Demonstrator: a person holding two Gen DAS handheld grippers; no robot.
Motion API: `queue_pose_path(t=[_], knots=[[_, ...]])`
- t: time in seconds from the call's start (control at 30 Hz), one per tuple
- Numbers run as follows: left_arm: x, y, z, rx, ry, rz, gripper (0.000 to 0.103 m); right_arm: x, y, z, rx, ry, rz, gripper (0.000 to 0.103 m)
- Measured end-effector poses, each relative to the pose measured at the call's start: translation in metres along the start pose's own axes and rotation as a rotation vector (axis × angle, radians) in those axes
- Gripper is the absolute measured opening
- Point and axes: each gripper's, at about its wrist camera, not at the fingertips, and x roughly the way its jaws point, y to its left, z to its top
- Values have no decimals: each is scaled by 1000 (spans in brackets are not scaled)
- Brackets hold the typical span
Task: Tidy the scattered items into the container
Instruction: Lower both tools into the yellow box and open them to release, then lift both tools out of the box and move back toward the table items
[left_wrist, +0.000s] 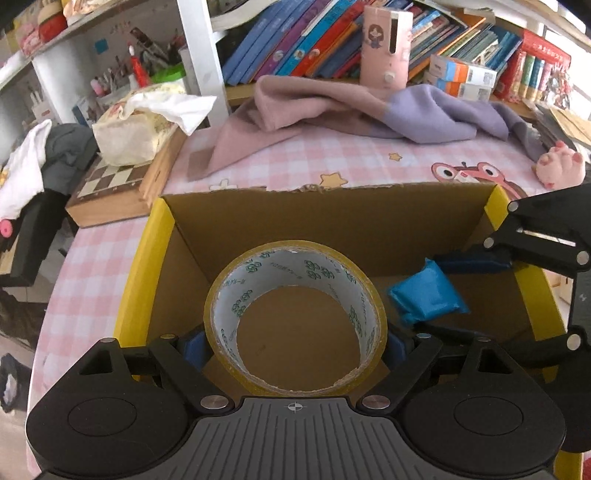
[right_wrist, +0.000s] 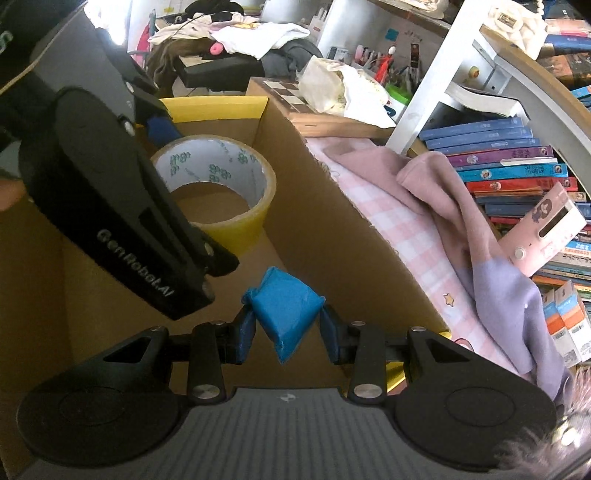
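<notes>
1. My left claw (left_wrist: 295, 343) is spread wide around a roll of yellowish packing tape (left_wrist: 295, 317), its blue pads pressing the roll's sides, over the open cardboard box (left_wrist: 332, 218).
2. The roll's white core carries a repeated green logo with small print too tiny to read.
3. My right claw (right_wrist: 286, 326) pinches a small blue packet (right_wrist: 284, 314), also over the box's inside.
4. The side of my left claw reads "GenRobot.AI" in the right wrist view.
5. The box with yellow flaps sits on the pink checked counter (left_wrist: 85, 266).
</notes>
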Motion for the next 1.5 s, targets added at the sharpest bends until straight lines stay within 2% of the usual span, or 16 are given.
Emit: queue_pose_path(t=[0.03, 0.07, 0.13, 0.23, 0.4, 0.57, 0.7, 0.87, 1.07, 1.27, 1.5], knots=[[2, 0, 0, -5, 14, 4, 91, 1, 0, 1, -3, 4, 2, 41], [1, 1, 0, -8, 7, 5, 93, 2, 0, 1, -7, 8, -1, 53], [-4, 2, -2, -14, -26, 10, 95, 3, 2, 1, -5, 10, -14, 71], [-6, 4, -4, -14, -36, -1, 96, 7, 5, 0, -3, 15, -19, 75], [-10, 6, -9, -27, -38, 6, 96, 9, 1, 4, 32, 0, -30, 74], [-7, 22, -16, -62, -37, 51, 96, 16, -2, 14, 62, -13, -14, 72], [-25, 26, -20, -71, -119, 58, 96, 8, -2, 16, 91, -64, -12, 74], [-78, 22, -28, -106, -298, 9, 96, -38, -6, 13, 165, -182, -26, 76], [-132, 10, -51, -107, -426, 8, 99, -102, 9, -5, 222, -288, -98, 82], [-164, 8, -80, -180, -475, 18, 100, -145, 26, -29, 291, -329, -179, 82], [-189, 2, -120, -166, -507, 62, 100, -174, 54, -47, 367, -372, -247, 84]])
